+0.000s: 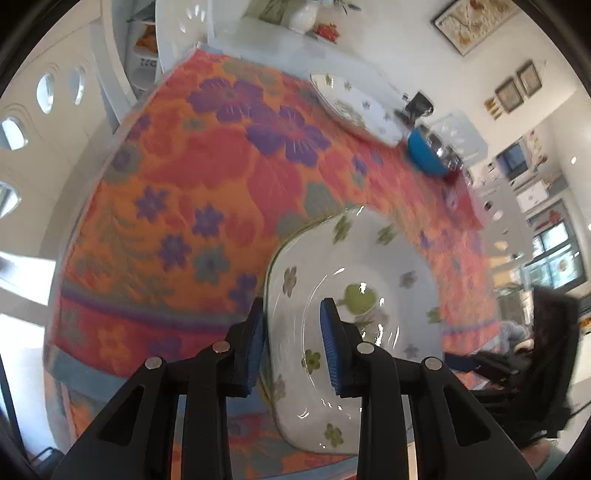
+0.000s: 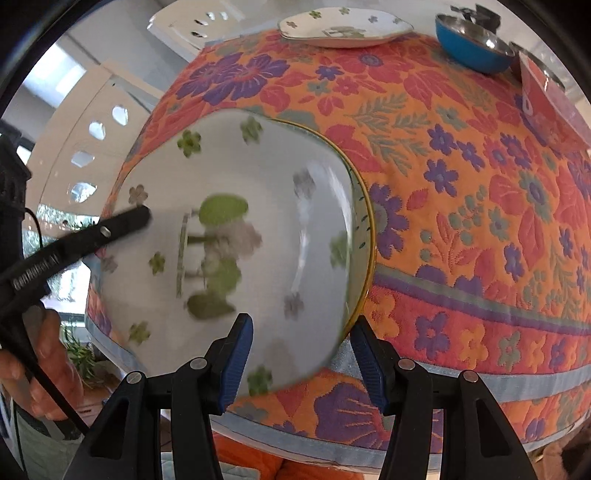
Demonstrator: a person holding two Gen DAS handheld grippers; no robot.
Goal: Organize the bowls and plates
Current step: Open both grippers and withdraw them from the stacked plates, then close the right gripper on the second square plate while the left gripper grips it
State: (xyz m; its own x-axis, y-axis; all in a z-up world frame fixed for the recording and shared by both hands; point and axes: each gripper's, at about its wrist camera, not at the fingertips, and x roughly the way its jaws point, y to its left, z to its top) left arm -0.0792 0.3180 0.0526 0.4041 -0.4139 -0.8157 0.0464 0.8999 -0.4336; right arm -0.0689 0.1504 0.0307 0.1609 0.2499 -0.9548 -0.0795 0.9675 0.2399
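My left gripper (image 1: 293, 310) is shut on the left rim of a white plate with green and grey flowers (image 1: 354, 295), one pad outside the rim and one inside. The right wrist view shows this plate (image 2: 229, 236) blurred, lifted just above the floral tablecloth (image 2: 461, 206), with the left gripper's black finger (image 2: 122, 225) on its left edge. A sharper gold-edged rim (image 2: 364, 236) shows under its right side. My right gripper (image 2: 303, 332) is open, straddling the plate's near edge, and its pads are not pressing on it.
At the table's far side lie another white floral plate (image 2: 343, 26) (image 1: 354, 107) and a blue bowl with a steel inside (image 2: 469, 40) (image 1: 424, 155). A red packet (image 2: 546, 99) lies at the far right. White chairs (image 1: 44, 110) stand beyond the table. A hand (image 2: 40, 362) holds the left gripper.
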